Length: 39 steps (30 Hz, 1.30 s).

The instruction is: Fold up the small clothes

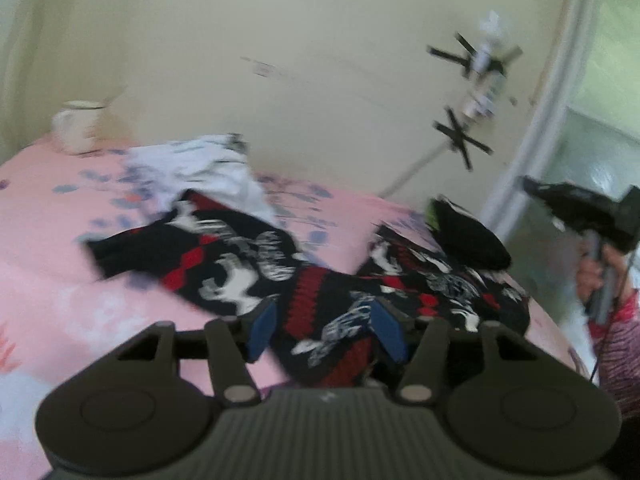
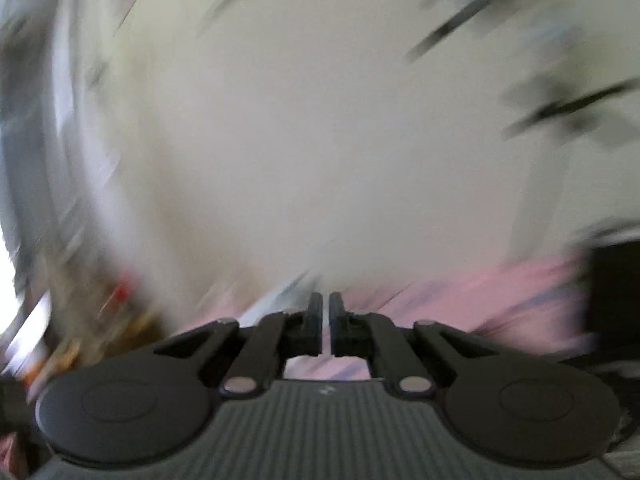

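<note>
A black, red and white patterned garment (image 1: 240, 264) lies spread and crumpled across the pink bed sheet (image 1: 48, 240). My left gripper (image 1: 326, 326) is open, its blue pads either side of a fold of this garment near the bed's front edge. A white garment (image 1: 204, 168) lies behind it. A dark folded piece (image 1: 468, 236) sits on the garment's right end. My right gripper (image 2: 325, 320) is shut and empty, held up facing the wall; its view is heavily blurred. It also shows in the left wrist view (image 1: 576, 208), held up at the far right.
A white mug (image 1: 78, 126) stands at the bed's far left corner by the cream wall (image 1: 320, 40). Black tape crosses (image 1: 462, 140) and papers hang on the wall. A white door frame (image 1: 532, 128) stands at the right. The person's striped sleeve (image 1: 616, 344) is at the right edge.
</note>
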Tool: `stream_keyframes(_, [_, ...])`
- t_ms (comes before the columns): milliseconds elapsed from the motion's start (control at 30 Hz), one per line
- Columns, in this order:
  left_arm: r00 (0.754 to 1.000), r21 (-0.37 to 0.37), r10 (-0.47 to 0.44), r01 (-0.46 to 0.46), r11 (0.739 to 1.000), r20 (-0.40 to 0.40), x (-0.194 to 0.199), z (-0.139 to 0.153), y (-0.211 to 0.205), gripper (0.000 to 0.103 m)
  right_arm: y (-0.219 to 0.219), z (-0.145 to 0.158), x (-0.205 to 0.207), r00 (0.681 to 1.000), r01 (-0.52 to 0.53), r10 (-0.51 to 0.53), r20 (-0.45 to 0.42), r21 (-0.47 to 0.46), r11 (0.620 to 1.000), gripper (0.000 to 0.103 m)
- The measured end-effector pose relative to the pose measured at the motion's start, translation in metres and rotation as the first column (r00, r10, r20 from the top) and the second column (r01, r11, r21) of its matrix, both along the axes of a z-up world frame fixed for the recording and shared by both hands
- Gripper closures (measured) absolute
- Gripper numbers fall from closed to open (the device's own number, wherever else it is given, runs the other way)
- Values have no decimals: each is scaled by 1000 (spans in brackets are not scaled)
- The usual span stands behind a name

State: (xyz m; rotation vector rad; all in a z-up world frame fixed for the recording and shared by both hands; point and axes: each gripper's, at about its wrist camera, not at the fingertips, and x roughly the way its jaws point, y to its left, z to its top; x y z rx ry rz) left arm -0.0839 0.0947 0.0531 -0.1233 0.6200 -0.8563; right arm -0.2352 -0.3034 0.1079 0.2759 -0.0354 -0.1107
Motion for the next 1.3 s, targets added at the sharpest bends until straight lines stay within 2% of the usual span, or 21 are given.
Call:
stream_keyframes(67, [998, 39, -61, 61, 997, -5, 9, -4, -20, 40, -24, 0, -53, 985, 168, -169, 35, 33, 985, 103])
stream_keyframes(167, [987, 105, -97, 111, 988, -129, 31, -20, -46, 40, -32, -9, -82, 972, 232, -230, -43, 53, 971, 100])
stream_keyframes(200, [980, 104, -83, 102, 989, -178, 37, -26, -50, 40, -28, -13, -82, 975, 216, -212, -70, 44, 975, 74])
stream_keyframes(267, [964, 36, -65, 77, 996, -258, 46, -36, -44, 40, -11, -24, -69, 978, 170, -168, -122, 12, 985, 41])
stream_keyframes(333, [958, -10, -33, 32, 999, -285, 47, -40, -30, 40, 15, -36, -48, 984, 81, -90, -156, -58, 995, 41])
stream_keyframes(367, [959, -19, -7, 1, 1000, -282, 46, -39, -20, 40, 34, -43, -26, 978, 9, -29, -208, -98, 995, 41])
stream_keyframes(467, [961, -7, 84, -89, 996, -262, 39, -36, 11, 40, 91, -54, 27, 930, -219, 142, -340, -198, 955, 42])
stream_keyframes(533, [960, 12, 138, -139, 990, -243, 32, -35, 31, 40, 134, -58, 59, 878, -360, 230, -419, -264, 895, 42])
stream_keyframes(600, [957, 18, 179, -180, 984, -229, 26, -34, 47, 40, 177, -63, 89, 819, -484, 279, -501, -343, 805, 43])
stream_keyframes(667, [954, 6, 196, -200, 980, -226, 18, -35, 61, 40, 212, -69, 116, 770, -566, 282, -572, -411, 715, 43])
stream_keyframes(733, [955, -3, 199, -204, 979, -221, 13, -35, 66, 40, 235, -81, 146, 733, -603, 224, -642, -461, 651, 45])
stream_keyframes(767, [958, -5, 194, -200, 980, -212, 11, -34, 67, 40, 242, -89, 162, 716, -607, 179, -674, -476, 637, 61])
stream_keyframes(800, [961, -6, 188, -193, 981, -203, 9, -32, 65, 40, 239, -94, 173, 709, -600, 136, -692, -491, 632, 94])
stream_keyframes(833, [965, -7, 177, -182, 983, -192, 8, -31, 63, 40, 236, -96, 182, 706, -591, 104, -700, -502, 631, 103])
stream_keyframes(900, [975, -15, 138, -142, 990, -175, 9, -29, 59, 39, 220, -83, 179, 737, -545, 124, -664, -477, 689, 103])
stream_keyframes(1033, [991, -9, 30, -32, 999, -132, 16, -18, 24, 34, 151, -25, 133, 895, -309, 132, -426, -379, 873, 103])
stream_keyframes(1067, [993, -2, 3, -4, 1000, -115, 17, -14, 13, 30, 125, -10, 110, 934, -217, 96, -345, -334, 917, 103])
stream_keyframes(1133, [996, 8, -43, 44, 999, -82, 20, -9, -7, 24, 81, 9, 63, 977, -32, -27, -209, -276, 961, 103])
stream_keyframes(1200, [995, 29, -80, 82, 996, -58, 23, -5, -26, 24, 35, 17, 8, 976, 168, -190, -102, -197, 966, 103])
stream_keyframes(1233, [995, 44, -93, 95, 994, -48, 25, -5, -35, 24, 17, 17, -20, 962, 254, -266, -66, -149, 956, 103])
stream_keyframes(1300, [992, 79, -121, 123, 989, -30, 29, -3, -52, 24, -14, 10, -76, 904, 422, -425, -35, -78, 903, 103])
